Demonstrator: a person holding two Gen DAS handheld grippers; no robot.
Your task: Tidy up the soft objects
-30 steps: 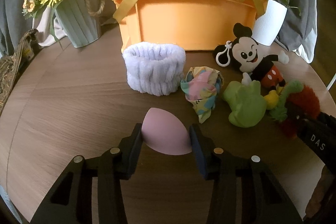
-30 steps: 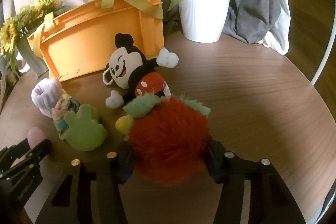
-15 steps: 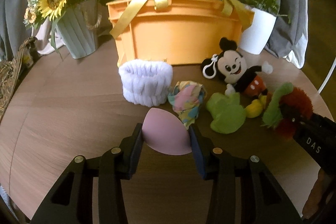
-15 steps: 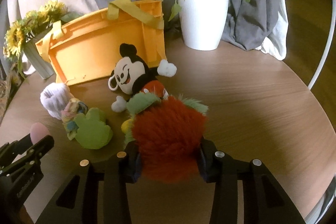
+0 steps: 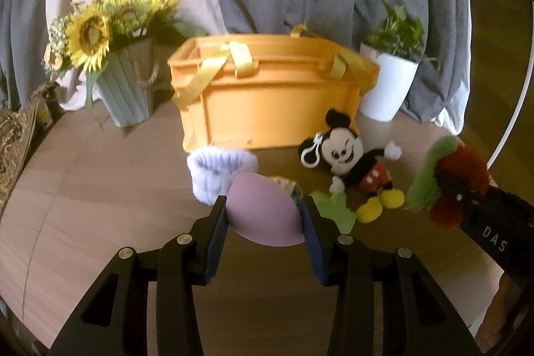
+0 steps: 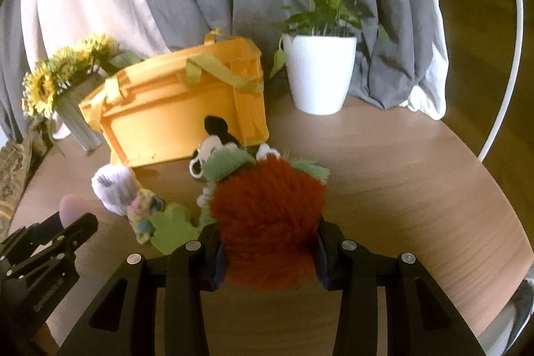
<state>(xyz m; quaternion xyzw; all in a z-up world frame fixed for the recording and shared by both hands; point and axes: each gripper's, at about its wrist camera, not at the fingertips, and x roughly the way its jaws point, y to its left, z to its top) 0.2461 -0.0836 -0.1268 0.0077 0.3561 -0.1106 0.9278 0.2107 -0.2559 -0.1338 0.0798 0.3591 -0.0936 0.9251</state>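
My left gripper (image 5: 263,216) is shut on a pink egg-shaped sponge (image 5: 263,212), held above the round wooden table (image 5: 100,199). My right gripper (image 6: 268,242) is shut on a furry red and green plush (image 6: 267,216), also lifted; that plush (image 5: 457,189) shows at the right of the left wrist view. On the table lie a white fluffy band (image 5: 220,170), a pastel scrunchie (image 6: 143,209), a green plush (image 6: 172,227) and a mouse plush (image 5: 353,162). Behind them stands the orange basket (image 5: 277,95) with yellow straps.
A vase of sunflowers (image 5: 110,55) stands left of the basket and a white potted plant (image 6: 320,69) right of it. Grey and white curtains hang behind. A woven item (image 5: 13,142) lies at the far left edge. A white curved tube (image 6: 507,55) runs along the right.
Both grippers have risen with their loads, so the table objects look lower and smaller. The right gripper's jaws closed further into the red plush. The views tilted up, showing more curtain.
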